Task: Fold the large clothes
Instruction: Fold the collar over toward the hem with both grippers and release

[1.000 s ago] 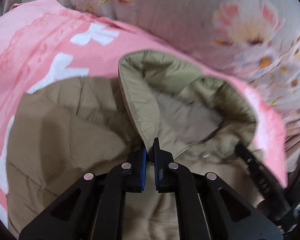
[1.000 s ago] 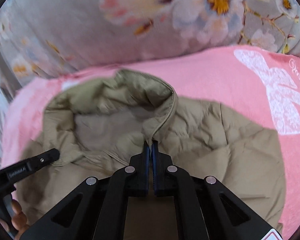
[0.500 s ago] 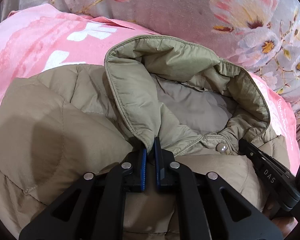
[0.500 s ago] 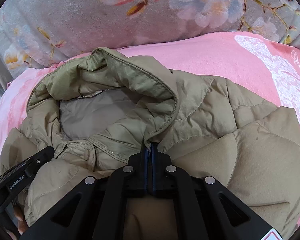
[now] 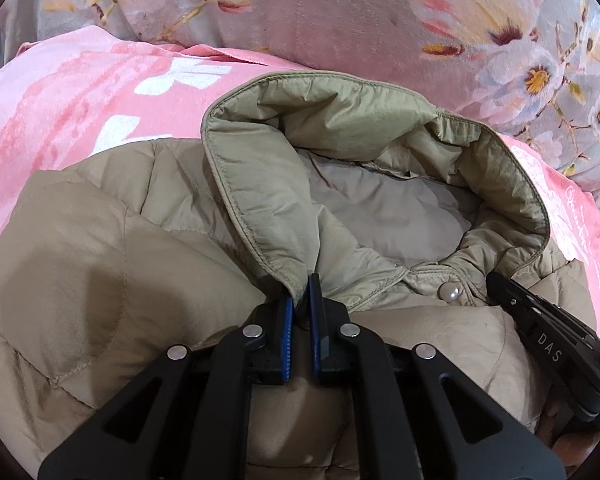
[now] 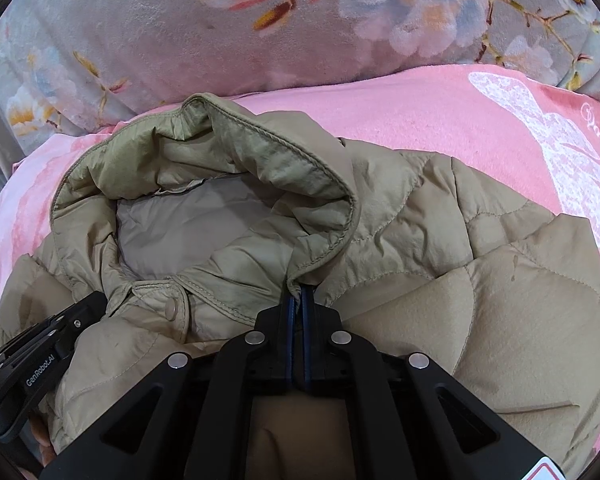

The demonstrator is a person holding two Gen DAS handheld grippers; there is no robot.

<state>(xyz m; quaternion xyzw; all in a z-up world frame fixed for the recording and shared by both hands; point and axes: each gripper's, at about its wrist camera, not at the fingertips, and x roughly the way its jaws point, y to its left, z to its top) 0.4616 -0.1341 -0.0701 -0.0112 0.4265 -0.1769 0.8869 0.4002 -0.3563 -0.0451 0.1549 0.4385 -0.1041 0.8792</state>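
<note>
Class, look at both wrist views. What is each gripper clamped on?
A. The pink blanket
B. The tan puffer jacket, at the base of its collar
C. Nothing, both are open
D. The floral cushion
B: the left gripper and right gripper each pinch the tan puffer jacket where its collar starts.

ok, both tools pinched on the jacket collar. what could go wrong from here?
1. Each tool, left and right, holds only a thin edge of the collar; the slick puffy jacket could slip out when lifted.
2. The snap sits between the grips and may pop open under sideways tension.
3. The pink blanket may bunch if the jacket drags.
</note>
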